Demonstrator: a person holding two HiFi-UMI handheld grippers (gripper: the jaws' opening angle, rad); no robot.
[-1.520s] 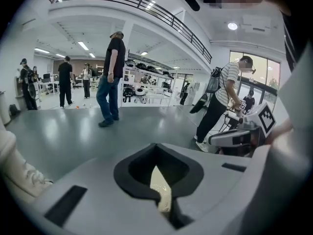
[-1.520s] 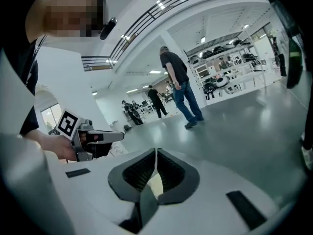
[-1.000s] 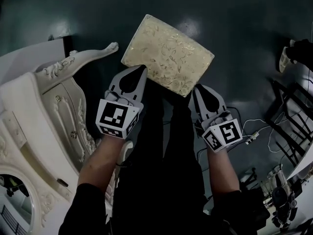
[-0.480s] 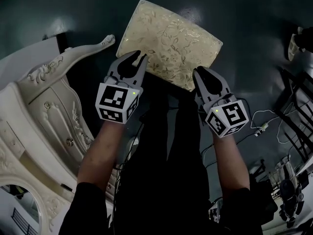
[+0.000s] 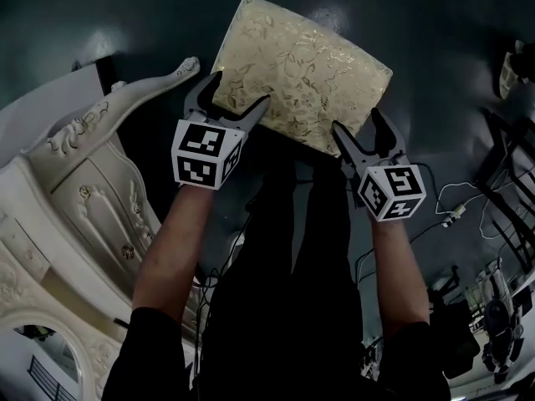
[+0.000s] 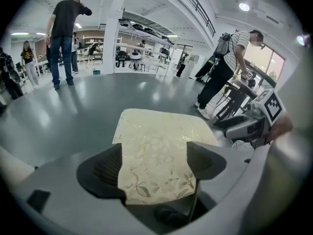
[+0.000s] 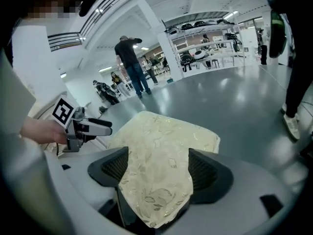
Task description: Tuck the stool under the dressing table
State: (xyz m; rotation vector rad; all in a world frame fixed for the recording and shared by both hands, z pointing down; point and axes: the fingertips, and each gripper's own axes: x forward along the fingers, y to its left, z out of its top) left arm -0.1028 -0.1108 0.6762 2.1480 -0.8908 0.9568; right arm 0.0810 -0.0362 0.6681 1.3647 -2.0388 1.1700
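Note:
The stool (image 5: 301,78) has a gold floral cushion and stands on the dark floor beyond my hands. The white carved dressing table (image 5: 92,182) is at the left. My left gripper (image 5: 236,98) hangs over the cushion's near left corner, its jaws opening with the cushion edge (image 6: 156,151) between them and the pads not pressing. My right gripper (image 5: 358,124) is at the near right corner, its jaws also opening, and the cushion corner (image 7: 156,180) lies between its pads. In the left gripper view the left gripper (image 6: 154,163) frames the cushion; in the right gripper view the right gripper (image 7: 159,170) does the same.
Cables (image 5: 456,211) trail on the floor at the right beside a black frame (image 5: 501,174). A person in a striped shirt (image 6: 234,62) bends over equipment nearby. Other people (image 6: 63,33) stand farther off on the open grey floor.
Both grippers have sunk toward the stool's near edge. Their jaws were shut before and now stand apart around the cushion's corners.

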